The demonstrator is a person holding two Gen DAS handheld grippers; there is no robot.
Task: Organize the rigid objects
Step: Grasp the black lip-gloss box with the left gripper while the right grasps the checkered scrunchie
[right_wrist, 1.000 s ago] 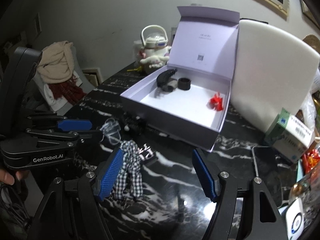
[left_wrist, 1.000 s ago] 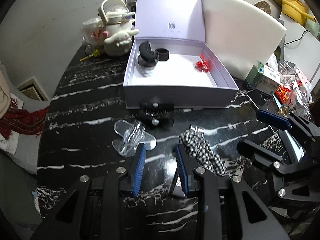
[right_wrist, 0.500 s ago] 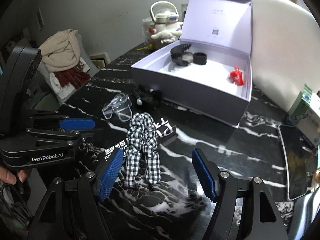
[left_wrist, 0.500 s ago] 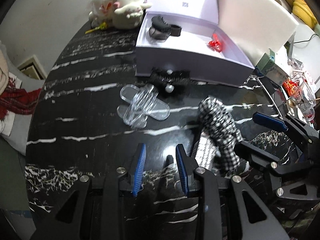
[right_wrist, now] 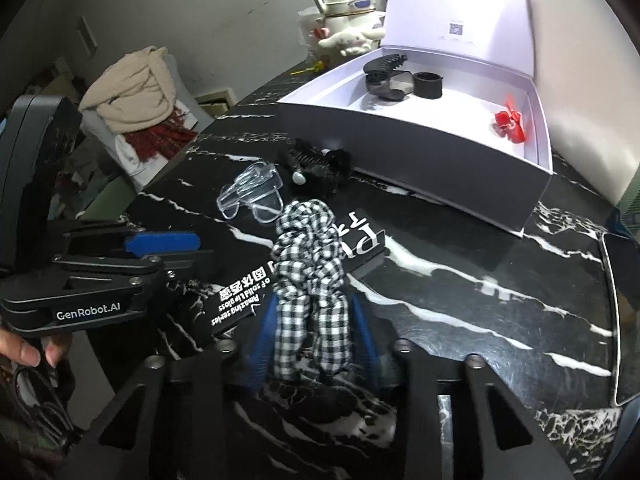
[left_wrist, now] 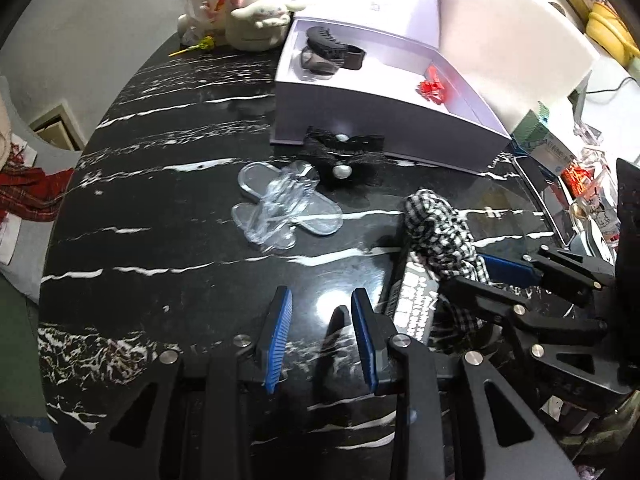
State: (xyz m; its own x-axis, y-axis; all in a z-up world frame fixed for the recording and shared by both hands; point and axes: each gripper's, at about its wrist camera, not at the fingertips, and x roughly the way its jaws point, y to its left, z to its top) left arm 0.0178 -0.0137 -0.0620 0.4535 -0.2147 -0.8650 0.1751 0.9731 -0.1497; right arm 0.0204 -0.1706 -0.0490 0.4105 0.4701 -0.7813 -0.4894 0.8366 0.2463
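Right hand-held gripper [right_wrist: 312, 332] is closing on the black-and-white checked scrunchie [right_wrist: 310, 264]; blue pads sit on both sides of its near end and the fabric is squeezed between them. The scrunchie lies partly over a flat black printed box [right_wrist: 240, 300] on the black marble worktop [right_wrist: 460, 280], its far end pointing to 12 o'clock in the right wrist view. Left hand-held gripper [left_wrist: 320, 320] has its jaws drawn nearly together with nothing between them, hovering over bare worktop; the printed box is just beside it at 3 o'clock in the left wrist view. In that view the clear plastic hair clip [left_wrist: 286, 208] sits at 11 o'clock from the left gripper, apart from the scrunchie. The black lace bow clip with a pearl [left_wrist: 342, 156] lies at 12 o'clock, touching the front wall of the open lavender box [left_wrist: 380, 120]. Inside the box: black claw clip [right_wrist: 384, 72] and black ring-shaped piece [right_wrist: 428, 84] at the far left end, red clip [right_wrist: 508, 122] at the right end. The box lid stands upright. A white character kettle [right_wrist: 348, 20] stands behind the box at 11 o'clock. A phone [right_wrist: 624, 312] lies flat at 3 o'clock in the right wrist view. Fingers [right_wrist: 28, 354] show at the left gripper's handle.
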